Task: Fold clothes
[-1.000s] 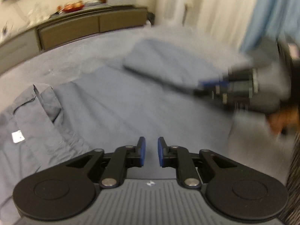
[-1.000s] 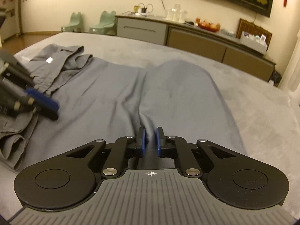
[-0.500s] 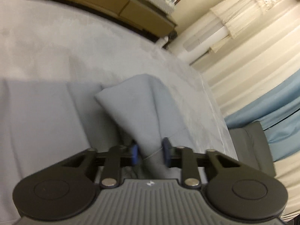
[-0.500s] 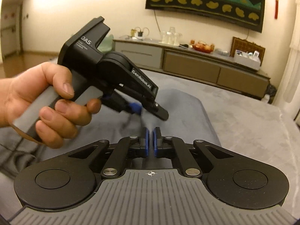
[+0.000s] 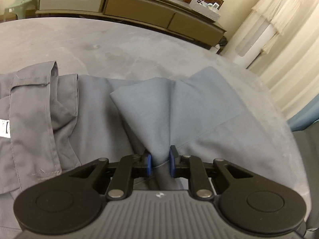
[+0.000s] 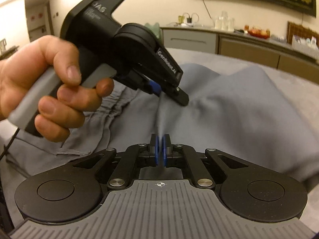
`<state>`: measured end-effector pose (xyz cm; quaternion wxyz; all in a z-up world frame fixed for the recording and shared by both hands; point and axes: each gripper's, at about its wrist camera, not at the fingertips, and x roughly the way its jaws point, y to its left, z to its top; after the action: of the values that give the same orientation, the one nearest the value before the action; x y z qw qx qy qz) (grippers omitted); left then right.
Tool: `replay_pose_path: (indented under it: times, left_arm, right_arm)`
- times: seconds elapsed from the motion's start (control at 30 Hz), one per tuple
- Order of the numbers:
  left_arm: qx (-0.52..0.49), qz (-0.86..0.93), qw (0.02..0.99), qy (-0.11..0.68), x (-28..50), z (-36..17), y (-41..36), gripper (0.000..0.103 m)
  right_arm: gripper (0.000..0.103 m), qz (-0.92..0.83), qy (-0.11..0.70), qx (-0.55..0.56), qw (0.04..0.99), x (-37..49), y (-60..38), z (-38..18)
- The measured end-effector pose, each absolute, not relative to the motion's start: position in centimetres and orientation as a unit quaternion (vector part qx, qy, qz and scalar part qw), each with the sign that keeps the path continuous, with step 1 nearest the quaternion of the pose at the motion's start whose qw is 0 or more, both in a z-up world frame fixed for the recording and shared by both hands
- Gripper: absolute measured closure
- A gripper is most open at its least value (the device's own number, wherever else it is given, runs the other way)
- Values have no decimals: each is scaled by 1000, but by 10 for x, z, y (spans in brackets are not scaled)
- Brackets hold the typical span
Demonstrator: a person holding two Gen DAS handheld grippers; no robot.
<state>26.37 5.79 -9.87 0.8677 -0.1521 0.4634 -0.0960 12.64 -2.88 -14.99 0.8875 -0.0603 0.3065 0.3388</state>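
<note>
Where the grey trousers (image 5: 95, 119) spread over the grey bed cover (image 5: 99, 43), their waistband (image 5: 31, 91) with its white label (image 5: 4, 128) lies bunched at the far left of the left wrist view, and the cloth runs flat from there toward the middle. At the middle, a fold of the trouser leg (image 5: 151, 107) rises in a peak and narrows down into the left gripper (image 5: 160, 162), whose blue pads (image 5: 148, 163) press on the gathered cloth from both sides, so the jaws are clamped on it with a gap as wide as the bunched fabric. To the right of that fold the other part of the leg (image 5: 207, 103) lies flat on the cover, and beyond the bed a long sideboard (image 5: 139, 10) stands against the wall beside pale curtains (image 5: 279, 29). In the right wrist view, a person's hand (image 6: 47, 87) at the left grips the handle of the left gripper (image 6: 169, 91), which points down to the right and pinches a ridge of the trousers (image 6: 229, 107). That ridge runs taut, straight down to the right gripper (image 6: 160, 151) at the lower middle, whose nearly closed jaws are opening slightly with a thin pleat of the cloth between the blue pads (image 6: 157, 153); the pads are pressed on it. Right of the ridge, the trousers sag loosely over the bed.
</note>
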Motion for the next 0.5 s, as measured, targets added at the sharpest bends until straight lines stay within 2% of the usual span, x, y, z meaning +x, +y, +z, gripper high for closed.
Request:
replay_pose_path:
  times: [0.03, 0.07, 0.17, 0.27, 0.33, 0.5]
  left_arm:
    - [-152, -96, 868, 463, 264, -97, 59, 81]
    - [-155, -99, 868, 461, 262, -94, 61, 78]
    - [-167, -96, 882, 429, 247, -72, 74, 76]
    - [-150, -96, 907, 381, 225, -43, 71, 78]
    - [-136, -126, 910, 371, 216, -37, 52, 78]
    - [-43, -175, 889, 421, 218, -74, -21, 81]
  right_arm:
    - [81, 347, 308, -41, 885, 127, -38, -143]
    - [78, 355, 310, -21, 882, 128, -47, -136]
    - [73, 362, 289, 37, 885, 129, -81, -107]
    - [71, 296, 246, 42, 922, 135, -120, -89]
    - [69, 246, 255, 24, 935, 147, -134, -95]
    - [73, 208, 354, -1, 912, 185, -136, -146]
